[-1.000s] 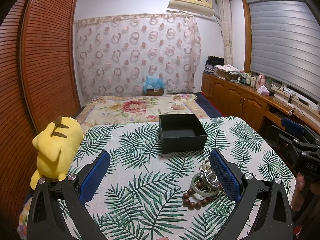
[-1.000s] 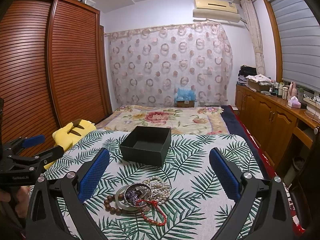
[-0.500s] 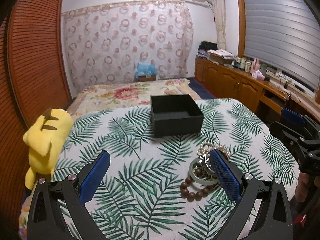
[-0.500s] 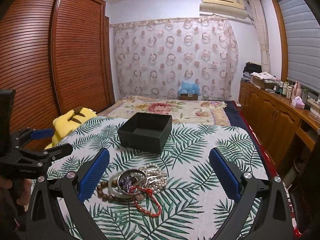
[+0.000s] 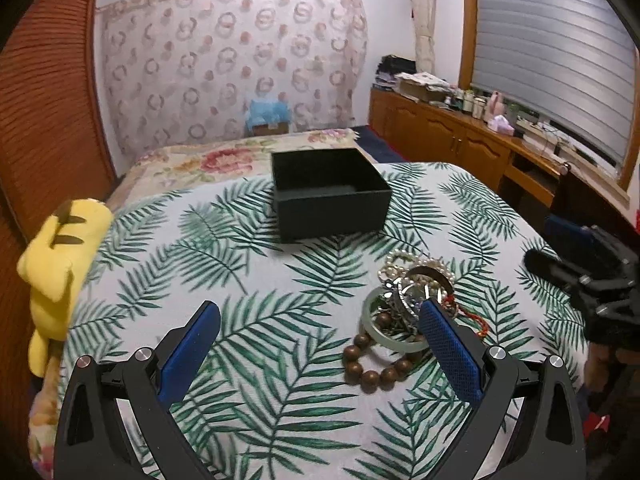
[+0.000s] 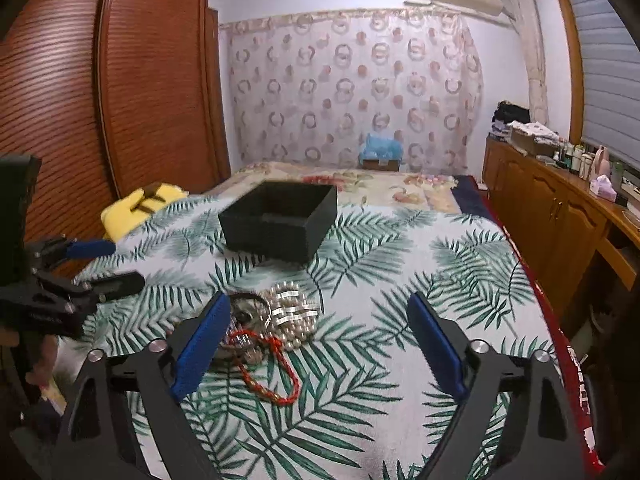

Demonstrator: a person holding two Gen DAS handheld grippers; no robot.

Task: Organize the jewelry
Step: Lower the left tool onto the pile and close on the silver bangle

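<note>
Fingers of both grippers stand wide apart with nothing between them; the left gripper (image 5: 320,344) and the right gripper (image 6: 320,340) both hang low over the palm-print cloth (image 5: 248,280), neither touching any piece.

Beyond both sets of fingers sits the black box (image 5: 332,200), open-topped and apparently empty, well apart from the fingertips; it is the likely home for the jewelry, though nothing lies in it yet.

Nearer, the jewelry pile (image 5: 412,304) lies as one tangled heap between box and fingers; from the left gripper it sits off-centre toward the right-hand fingertip, which overlaps its edge in view; from the right gripper it sits toward the left-hand fingertip, partly hidden behind it. So the heap lies between the two grippers, and I judge both about equally near; either must shift sideways to centre on a piece.

Within the heap, the jade bangle (image 5: 390,334) lies flat just beside the left gripper's right-hand finger; the wooden bead bracelet (image 5: 372,364) curls nearest that gripper; the pearl strand (image 6: 292,316) lies on the box side; the red cord (image 6: 268,376) trails its long axis toward the right gripper.

Only the left view shows bangle and wooden beads clearly; only the right view shows the cord's full loop.
</note>
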